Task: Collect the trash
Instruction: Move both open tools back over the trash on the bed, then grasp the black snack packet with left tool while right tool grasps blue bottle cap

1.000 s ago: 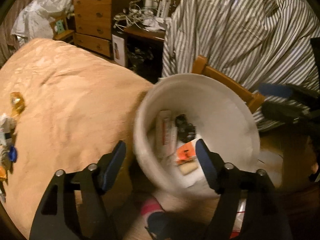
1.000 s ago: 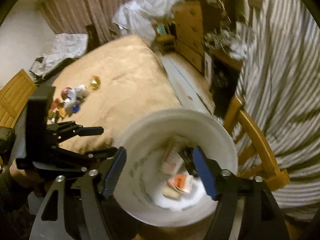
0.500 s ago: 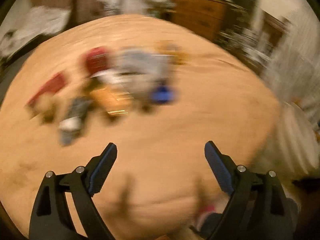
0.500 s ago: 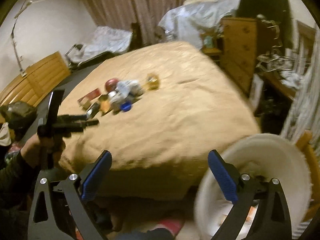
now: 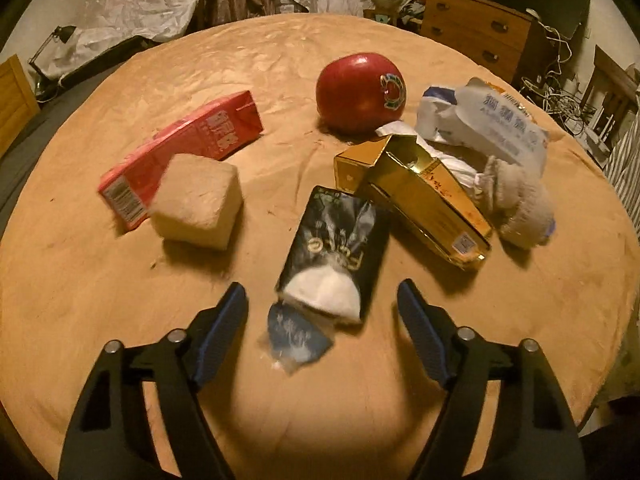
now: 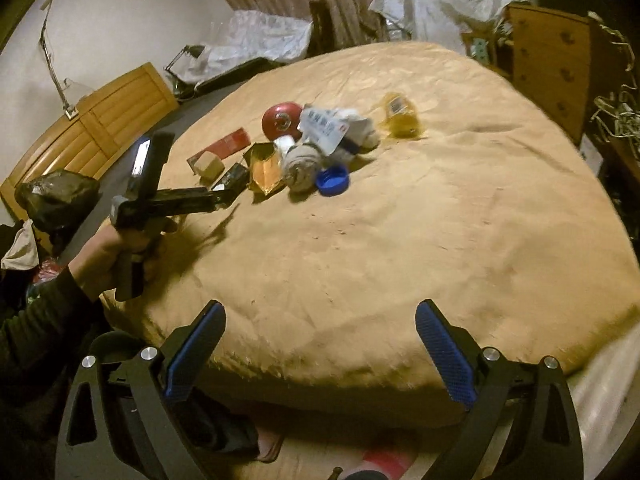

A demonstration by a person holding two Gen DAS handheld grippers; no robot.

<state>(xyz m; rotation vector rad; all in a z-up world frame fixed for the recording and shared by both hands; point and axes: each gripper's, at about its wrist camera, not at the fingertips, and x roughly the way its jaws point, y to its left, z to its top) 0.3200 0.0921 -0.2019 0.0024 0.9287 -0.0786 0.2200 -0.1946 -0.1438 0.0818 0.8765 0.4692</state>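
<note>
Swung away from the white bin seen 1 second ago and now lowered over the litter on the tan blanket. Left gripper spread wide, holding nothing, lined up on the dark torn packet lying between its fingers. Probably the next pickup, so collecting looks partway done. Right gripper also wide open and empty, hanging off the bed's near edge, well apart from the pile; bin gone from both views.

Crowded just beyond the packet: gold box, nearly touching its far corner. Red carton, beige block, apple, white wrapper, rolled sock nearby. Blue cap and yellow wrapper farther off.
</note>
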